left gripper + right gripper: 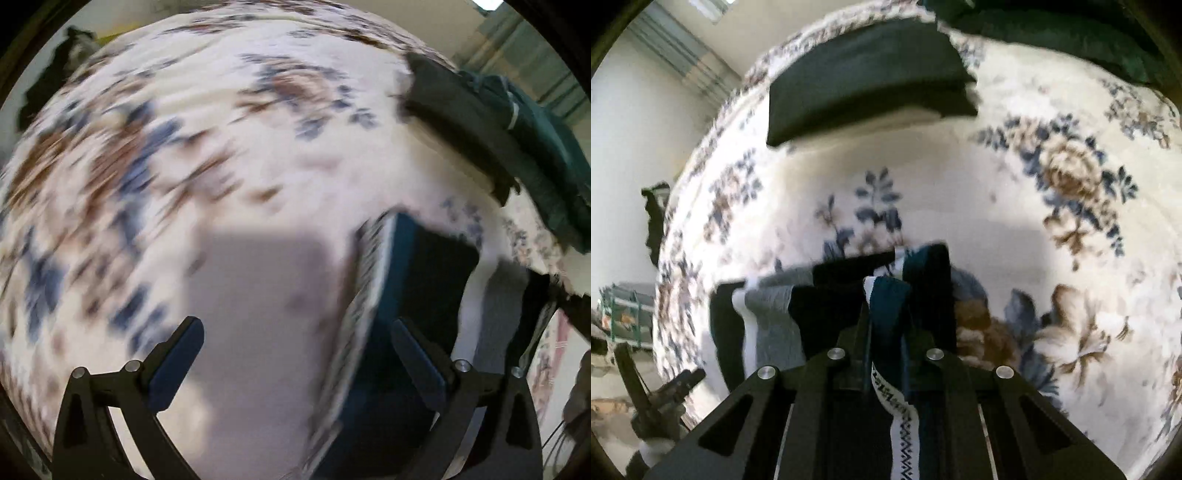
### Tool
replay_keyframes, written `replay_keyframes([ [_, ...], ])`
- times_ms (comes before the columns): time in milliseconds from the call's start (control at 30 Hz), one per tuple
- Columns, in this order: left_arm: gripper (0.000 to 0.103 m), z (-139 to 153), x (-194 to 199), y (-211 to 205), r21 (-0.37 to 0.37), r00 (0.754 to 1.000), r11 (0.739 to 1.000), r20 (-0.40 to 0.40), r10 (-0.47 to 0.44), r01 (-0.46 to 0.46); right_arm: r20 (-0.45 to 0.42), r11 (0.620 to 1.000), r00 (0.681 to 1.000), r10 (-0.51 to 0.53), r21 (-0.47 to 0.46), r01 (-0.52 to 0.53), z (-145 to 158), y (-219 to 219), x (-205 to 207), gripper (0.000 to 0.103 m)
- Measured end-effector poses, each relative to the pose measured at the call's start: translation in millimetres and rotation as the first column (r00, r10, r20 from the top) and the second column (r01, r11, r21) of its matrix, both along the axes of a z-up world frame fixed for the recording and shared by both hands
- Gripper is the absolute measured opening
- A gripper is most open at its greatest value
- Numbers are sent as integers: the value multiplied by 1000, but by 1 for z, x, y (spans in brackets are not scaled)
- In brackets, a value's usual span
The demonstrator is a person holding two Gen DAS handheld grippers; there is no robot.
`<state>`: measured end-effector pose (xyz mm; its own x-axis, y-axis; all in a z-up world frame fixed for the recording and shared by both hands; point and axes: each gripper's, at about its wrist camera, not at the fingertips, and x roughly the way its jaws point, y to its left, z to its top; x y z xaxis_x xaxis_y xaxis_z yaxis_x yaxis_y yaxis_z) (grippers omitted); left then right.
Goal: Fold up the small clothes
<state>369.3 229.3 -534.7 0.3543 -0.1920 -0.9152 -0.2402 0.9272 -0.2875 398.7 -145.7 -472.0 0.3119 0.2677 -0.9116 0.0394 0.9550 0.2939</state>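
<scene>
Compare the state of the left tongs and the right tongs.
The left tongs are wide open, empty, above the floral bedspread; the right tongs are shut on the dark teal garment with a white patterned band. Both are black and point steeply down.

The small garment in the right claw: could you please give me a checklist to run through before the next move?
1. Right claw shut on the small garment: ok.
2. Patterned waistband caught between the fingers: ok.
3. Left claw open, nothing pressed between its fingers: ok.
4. Garment within the left claw's reach: ok; it hangs by the left claw's right finger.
5. Bare patch of floral bedspread to lay it on: ok.
6. Garment hanging flat, no twist: cannot tell, blurred.
7. Folded dark pile out of the way: ok.
</scene>
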Motion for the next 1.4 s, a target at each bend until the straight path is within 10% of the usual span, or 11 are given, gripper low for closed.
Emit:
replay_keyframes([
  [100, 94, -24, 48, -31, -59, 996, 995, -4, -84, 84, 10, 1000, 1000, -27, -1, 27, 4, -2, 13, 12],
  [133, 76, -28, 58, -29, -70, 995, 993, 0, -98, 97, 7, 999, 999, -36, 2, 36, 1, 0, 19, 12],
  [167, 21, -33, 66, -37, -91, 994, 989, 5, -113, 113, 0, 999, 999, -40, 0, 40, -1, 0, 23, 12],
  [200, 15, -37, 75, -43, -139, 991, 982, 8, -130, 130, -1, 999, 999, -41, -7, 41, -4, 2, 27, 12],
  [600, 19, -49, 102, -34, -292, 998, 956, -32, -55, 43, -195, 988, 975, -102, -132, 77, -98, -13, 55, 12],
  [800, 61, -9, 67, -17, -277, 997, 958, 18, -73, 75, -337, 939, 925, -176, 225, 260, -101, -63, 28, 52],
  [967, 63, -3, 16, -7, -228, 998, 972, -21, -56, 50, -529, 908, 835, -150, 261, 328, -116, -76, -49, 60],
  [1033, 63, -9, -4, -8, -233, 997, 972, -55, -51, 37, -528, 907, 834, -159, 255, 335, -121, -73, -77, 53],
  [1067, 63, -13, -12, -10, -233, 996, 972, -79, -50, 30, -475, 912, 862, -180, 248, 327, -116, -72, -89, 16],
  [1100, 63, -17, -22, -12, -235, 994, 972, -102, -50, 25, -442, 918, 876, -194, 233, 320, -111, -69, -100, 8],
  [1400, 63, -27, -67, -37, -249, 980, 967, -175, -97, 51, -364, 897, 867, -340, 153, 415, -69, -83, -131, 6],
])
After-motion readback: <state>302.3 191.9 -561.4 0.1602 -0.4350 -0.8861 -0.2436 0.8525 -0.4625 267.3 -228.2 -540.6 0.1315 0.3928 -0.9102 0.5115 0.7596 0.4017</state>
